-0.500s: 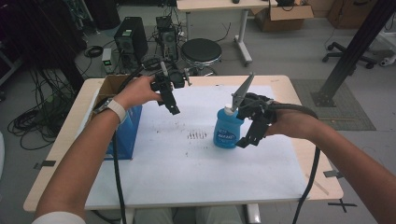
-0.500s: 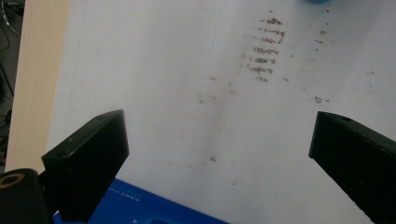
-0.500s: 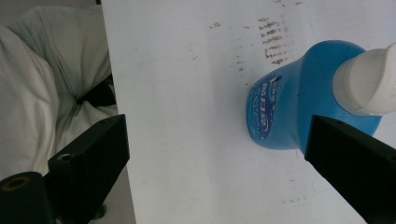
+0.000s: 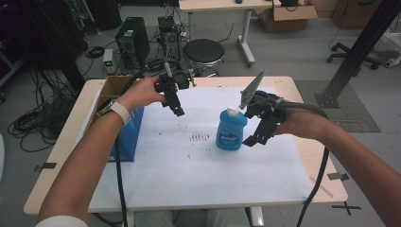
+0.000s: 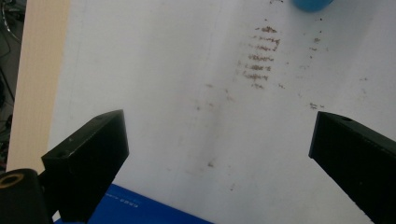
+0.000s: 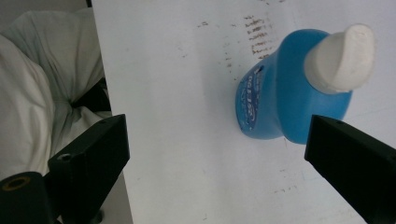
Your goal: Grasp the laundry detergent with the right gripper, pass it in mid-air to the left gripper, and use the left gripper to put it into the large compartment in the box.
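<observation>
Blue bottle [image 4: 231, 129], white-capped, stood upright mid-table on white sheet [image 4: 189, 165]. Right gripper [image 4: 257, 127] held just beside it, jaws apart; left gripper [image 4: 172, 97] likewise apart, aloft. Approach judged underway; closure required next.

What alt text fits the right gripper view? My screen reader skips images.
A blue bottle with a white cap stands on a white table cover, ahead of the right gripper, whose two black fingers are spread wide with nothing between them.

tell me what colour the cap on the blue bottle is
White, on the blue bottle; the cap shows best in the right gripper view.
</observation>
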